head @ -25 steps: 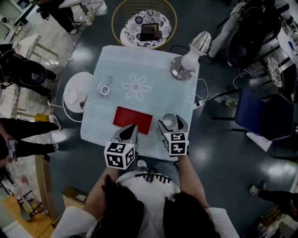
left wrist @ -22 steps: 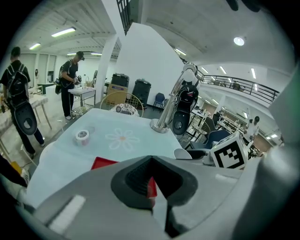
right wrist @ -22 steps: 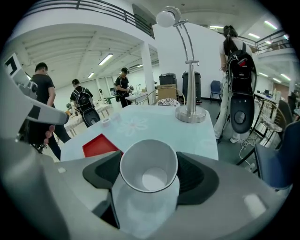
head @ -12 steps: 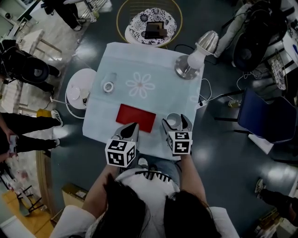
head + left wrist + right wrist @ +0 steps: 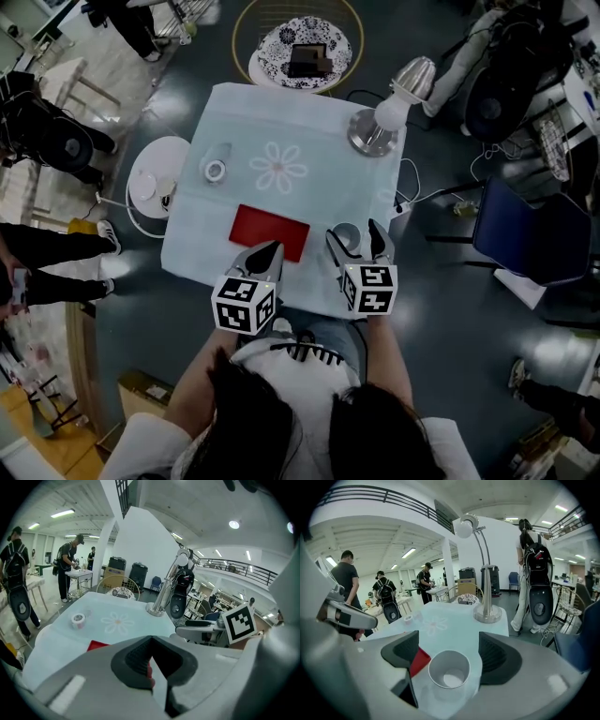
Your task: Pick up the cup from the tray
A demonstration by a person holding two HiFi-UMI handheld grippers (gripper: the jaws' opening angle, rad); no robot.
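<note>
Evidently the cup (image 5: 346, 236) stood on the table (image 5: 281, 131) just right of the red tray (image 5: 270, 232), between the jaws of the right gripper (image 5: 450, 654), which had just been opening wide, seemingly to clear its rim; the left gripper (image 5: 263, 254) hung closed and empty, apparently idle

1. Red tray (image 5: 97, 645) — the left gripper view shows only a corner and a thin sliver; the left claw (image 5: 151, 667) covers the rest.
2. Cup (image 5: 346, 236) — in the head view its base is hidden between the right claw (image 5: 354, 234) jaws.
3. Desk (image 5: 281, 131) — near edge covered by both claws' marker cubes.
4. Dark object (image 5: 307, 58) beyond the desk — too small to identify.
5. Small roll (image 5: 215, 171) — too small to tell what it is.
</note>
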